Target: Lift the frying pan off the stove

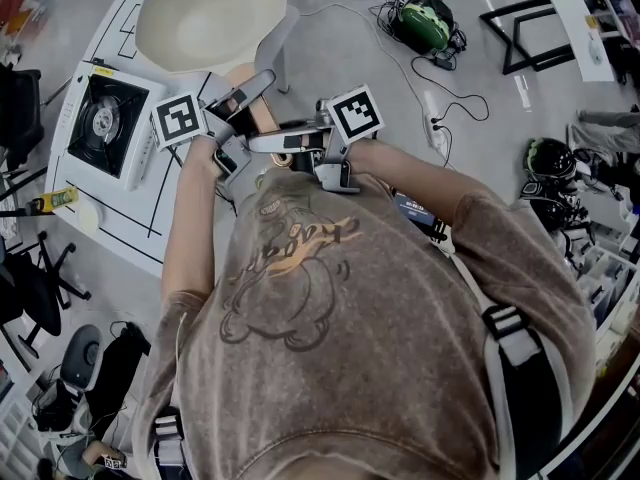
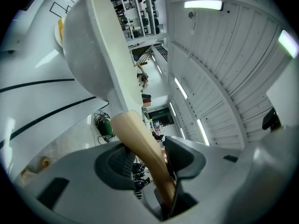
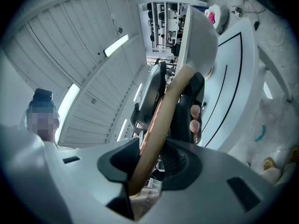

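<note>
Cream round frying pan, tan wooden handle clamped by left tongs and right tongs, held beside small white gas stove on white bench.

frying pan over table, stove left

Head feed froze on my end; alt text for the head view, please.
The left gripper and right gripper both clamp the wooden handle of a cream frying pan, held clear of the stove, which sits bare on the white table.
</note>
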